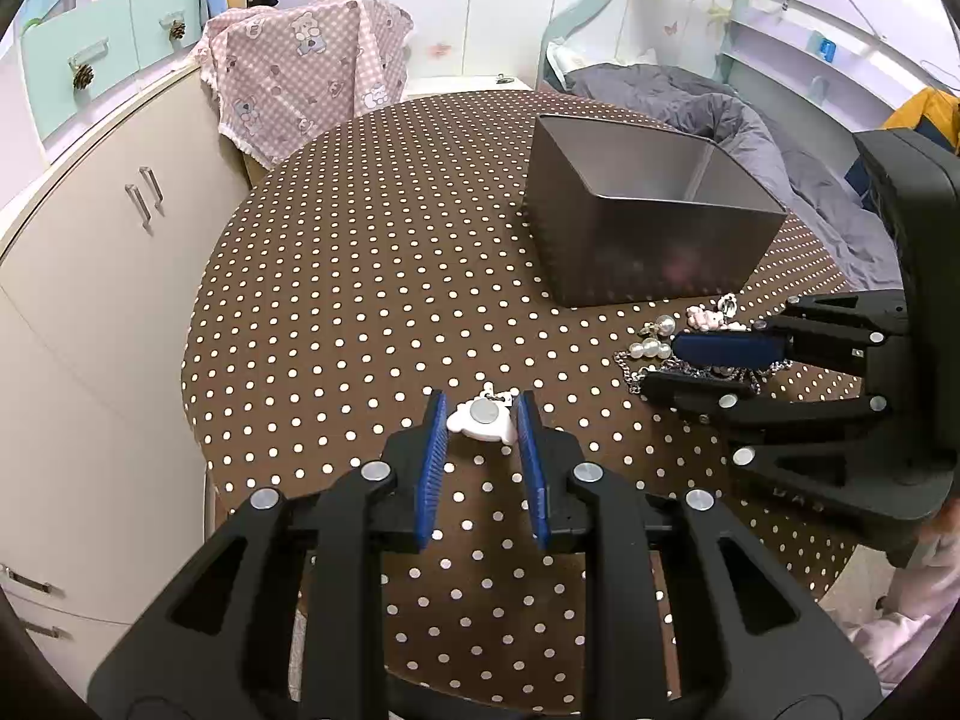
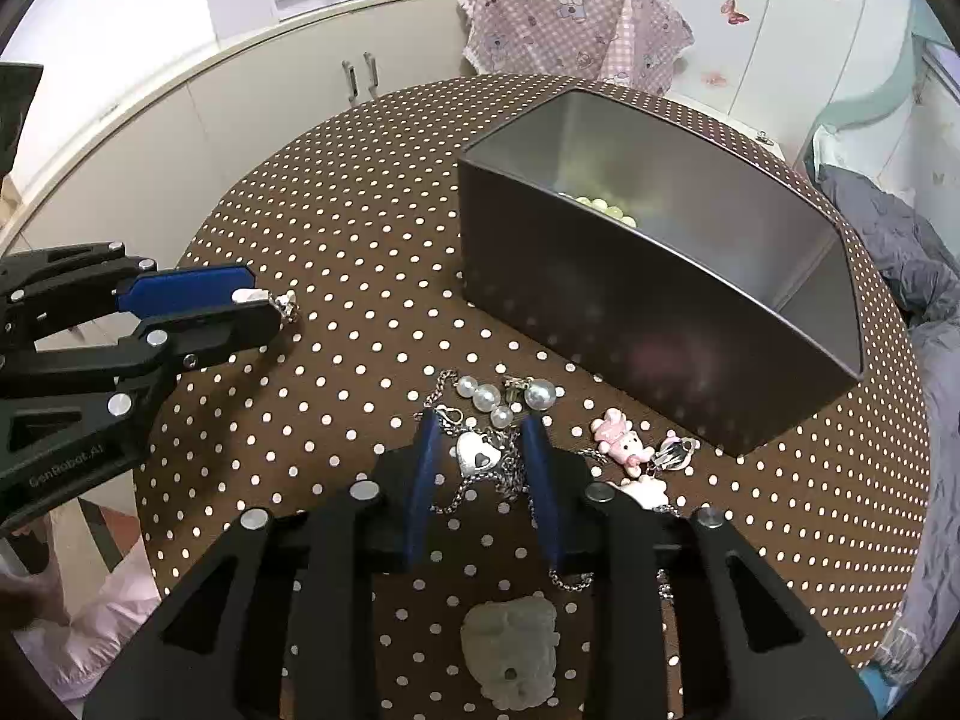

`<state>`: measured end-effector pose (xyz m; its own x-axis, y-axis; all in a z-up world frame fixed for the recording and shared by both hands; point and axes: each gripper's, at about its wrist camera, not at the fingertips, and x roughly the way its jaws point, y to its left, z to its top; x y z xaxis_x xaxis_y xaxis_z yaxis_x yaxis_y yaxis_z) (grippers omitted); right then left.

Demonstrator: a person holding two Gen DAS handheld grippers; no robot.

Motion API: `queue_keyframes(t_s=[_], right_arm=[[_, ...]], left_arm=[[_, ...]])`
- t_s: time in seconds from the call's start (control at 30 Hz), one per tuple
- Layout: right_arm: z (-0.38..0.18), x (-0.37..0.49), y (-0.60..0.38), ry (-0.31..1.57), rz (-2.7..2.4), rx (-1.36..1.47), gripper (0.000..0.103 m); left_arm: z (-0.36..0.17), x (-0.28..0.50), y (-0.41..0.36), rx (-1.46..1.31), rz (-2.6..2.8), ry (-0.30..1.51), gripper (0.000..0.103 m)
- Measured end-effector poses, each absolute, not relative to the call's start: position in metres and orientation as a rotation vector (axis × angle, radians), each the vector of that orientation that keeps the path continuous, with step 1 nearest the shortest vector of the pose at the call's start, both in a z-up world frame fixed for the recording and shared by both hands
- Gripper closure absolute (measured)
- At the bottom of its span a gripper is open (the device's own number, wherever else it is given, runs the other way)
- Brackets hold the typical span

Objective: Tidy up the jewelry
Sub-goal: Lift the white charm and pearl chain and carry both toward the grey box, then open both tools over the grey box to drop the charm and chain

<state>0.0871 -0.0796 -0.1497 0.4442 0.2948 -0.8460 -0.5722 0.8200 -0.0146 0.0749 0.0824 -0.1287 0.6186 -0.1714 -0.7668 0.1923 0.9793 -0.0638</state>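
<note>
Left gripper [image 1: 482,420]: ribbed blue pads spread, flanking a white plastic charm [image 1: 482,419] with a round metal disc, low centre; contact unclear.
Right gripper [image 2: 480,441]: jaws parted around a glossy heart pendant [image 2: 478,453] on tangled chain, beside round pearls [image 2: 487,399].
Bin [image 2: 606,312]: dark grey, smooth-walled, upper right on polka-dot tablecloth [image 2: 336,240].

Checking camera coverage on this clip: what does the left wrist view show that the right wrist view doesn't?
Only the left wrist view: the white charm in full between the left gripper fingers.
Only the right wrist view: green beads inside the gray box, the heart pendant, and the pale carved pendant.
Both: the box, pearls, pink charms, and the right gripper.
</note>
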Motion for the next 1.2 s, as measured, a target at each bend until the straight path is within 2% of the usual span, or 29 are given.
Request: queue_keyframes(t_s=[0.13,0.17,0.27,0.77,1.2], right_arm=[[-0.148,0.088,-0.082,0.985,0.548,-0.298,0.089],[-0.147,0.088,-0.082,0.983,0.545,-0.295,0.096],[-0.141,0.086,-0.087,0.972,0.550,-0.269,0.099],[-0.113,0.090,-0.109,0.917,0.519,-0.204,0.099],[-0.060,0.093,-0.127,0.776,0.495,-0.183,0.099]], left_arm=[[-0.129,0.076,0.084,0.018,-0.208,0.875,0.080],[-0.129,0.076,0.084,0.017,-0.209,0.874,0.080],[-0.127,0.078,0.085,0.015,-0.214,0.868,0.080],[-0.114,0.081,0.074,0.027,-0.237,0.833,0.080],[-0.072,0.089,0.058,0.043,-0.293,0.723,0.080]])
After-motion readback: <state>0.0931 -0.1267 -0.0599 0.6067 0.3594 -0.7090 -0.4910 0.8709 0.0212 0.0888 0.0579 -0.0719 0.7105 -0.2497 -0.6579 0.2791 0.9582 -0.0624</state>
